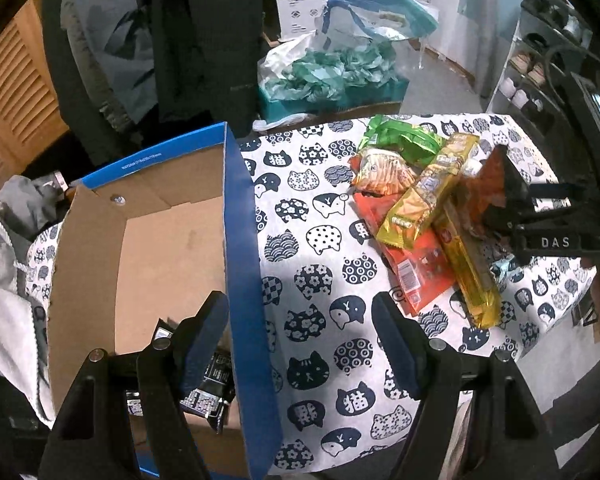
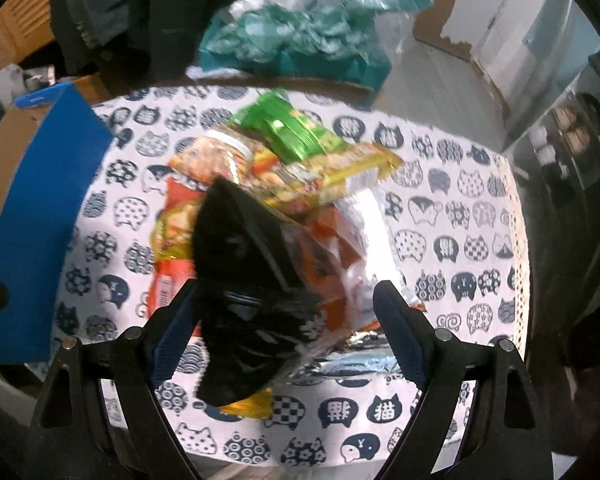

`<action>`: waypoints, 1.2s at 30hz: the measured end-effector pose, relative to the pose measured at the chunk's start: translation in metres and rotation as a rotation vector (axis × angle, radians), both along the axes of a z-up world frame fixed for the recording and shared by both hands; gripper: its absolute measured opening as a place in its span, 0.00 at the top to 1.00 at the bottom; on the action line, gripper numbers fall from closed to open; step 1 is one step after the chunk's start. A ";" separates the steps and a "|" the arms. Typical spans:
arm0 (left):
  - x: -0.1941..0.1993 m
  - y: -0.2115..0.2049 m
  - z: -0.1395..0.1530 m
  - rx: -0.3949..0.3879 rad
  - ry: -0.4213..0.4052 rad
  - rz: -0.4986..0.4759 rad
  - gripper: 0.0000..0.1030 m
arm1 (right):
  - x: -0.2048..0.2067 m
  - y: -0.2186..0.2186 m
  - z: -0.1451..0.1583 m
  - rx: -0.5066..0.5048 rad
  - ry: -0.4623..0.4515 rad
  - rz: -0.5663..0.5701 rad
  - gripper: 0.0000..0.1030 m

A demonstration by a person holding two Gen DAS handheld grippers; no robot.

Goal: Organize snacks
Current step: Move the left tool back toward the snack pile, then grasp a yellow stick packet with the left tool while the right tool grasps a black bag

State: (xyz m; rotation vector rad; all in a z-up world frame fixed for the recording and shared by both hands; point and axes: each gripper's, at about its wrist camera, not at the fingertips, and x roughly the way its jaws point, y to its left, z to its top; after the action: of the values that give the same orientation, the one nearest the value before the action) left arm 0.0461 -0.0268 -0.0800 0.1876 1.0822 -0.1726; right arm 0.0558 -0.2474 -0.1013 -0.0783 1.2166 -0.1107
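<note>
On the cat-print table [image 1: 312, 240], the left gripper [image 1: 300, 340] hangs released beside the box [image 1: 172, 240], while the right gripper [image 2: 284, 332], jaws spread around a black packet [image 2: 240, 280], seemingly must clench next.

The white letters "DAS" stand on a black bar of the right gripper [image 1: 500, 188], seen at the right edge of the left wrist view. The tablecloth [image 1: 324, 208] bears cat heads printed with the character 猫 and others with the letter "Y". The small white line on the box's blue rim [image 1: 140, 160] is too small to read, as is the print on the snack packets.
</note>
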 end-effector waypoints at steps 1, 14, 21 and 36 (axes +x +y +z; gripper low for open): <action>0.001 -0.001 0.000 -0.009 0.004 0.002 0.27 | 0.000 -0.004 -0.001 0.011 0.004 -0.010 0.18; 0.016 -0.037 -0.010 0.003 0.021 -0.071 0.24 | -0.007 -0.051 -0.010 0.108 0.004 -0.094 0.17; 0.036 -0.059 -0.019 -0.010 0.045 -0.093 0.24 | 0.007 -0.034 -0.021 0.055 -0.001 0.078 0.17; 0.076 -0.105 -0.045 -0.104 0.111 -0.157 0.24 | 0.013 -0.033 -0.031 0.057 -0.045 0.240 0.26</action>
State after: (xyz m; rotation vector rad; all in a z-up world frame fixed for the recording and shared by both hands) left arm 0.1217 -0.1321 -0.1255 0.1715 1.1659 -0.3833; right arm 0.0683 -0.2805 -0.1319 -0.1703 1.1556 0.1306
